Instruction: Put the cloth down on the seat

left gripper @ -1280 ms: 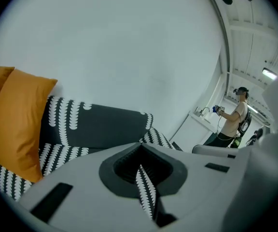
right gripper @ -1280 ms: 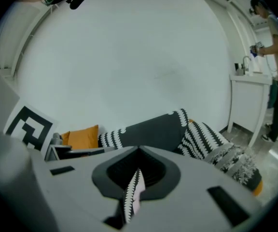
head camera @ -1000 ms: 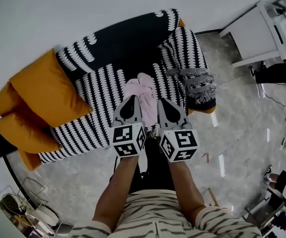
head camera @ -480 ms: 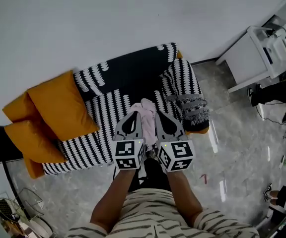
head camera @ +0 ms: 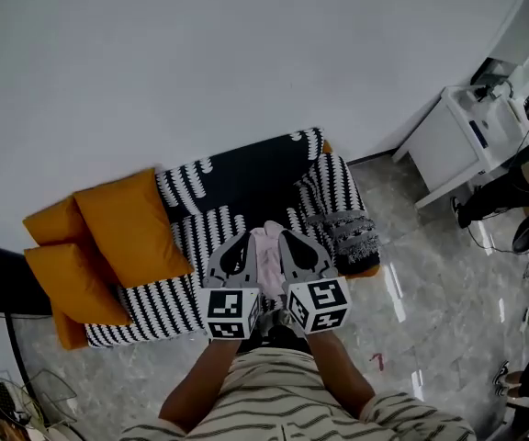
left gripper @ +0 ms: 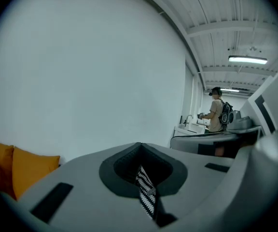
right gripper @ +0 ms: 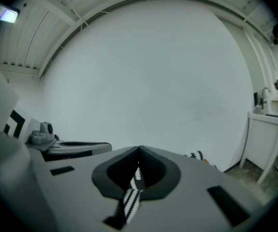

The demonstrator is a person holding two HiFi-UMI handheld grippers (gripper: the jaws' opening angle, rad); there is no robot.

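A pale pink cloth (head camera: 266, 257) lies on the seat of the black-and-white patterned sofa (head camera: 191, 246), apart from both grippers. In the head view my left gripper (head camera: 247, 237) and right gripper (head camera: 282, 235) hover side by side above the seat, one on each side of the cloth. Both are shut with nothing in them. In the left gripper view the left gripper (left gripper: 140, 151) shows only a thin slit with sofa pattern behind it. The right gripper (right gripper: 139, 154) looks the same in its own view. Both point at the white wall.
Orange cushions (head camera: 127, 232) are piled on the sofa's left end. A grey fringed throw (head camera: 354, 235) hangs over its right arm. A white cabinet (head camera: 467, 145) stands at the right on the marble floor (head camera: 430, 310). A person (left gripper: 218, 112) stands far off by a counter.
Both grippers have risen together, still shut, and the sofa looks smaller and farther in the head view. The pink cloth has stayed on the seat.
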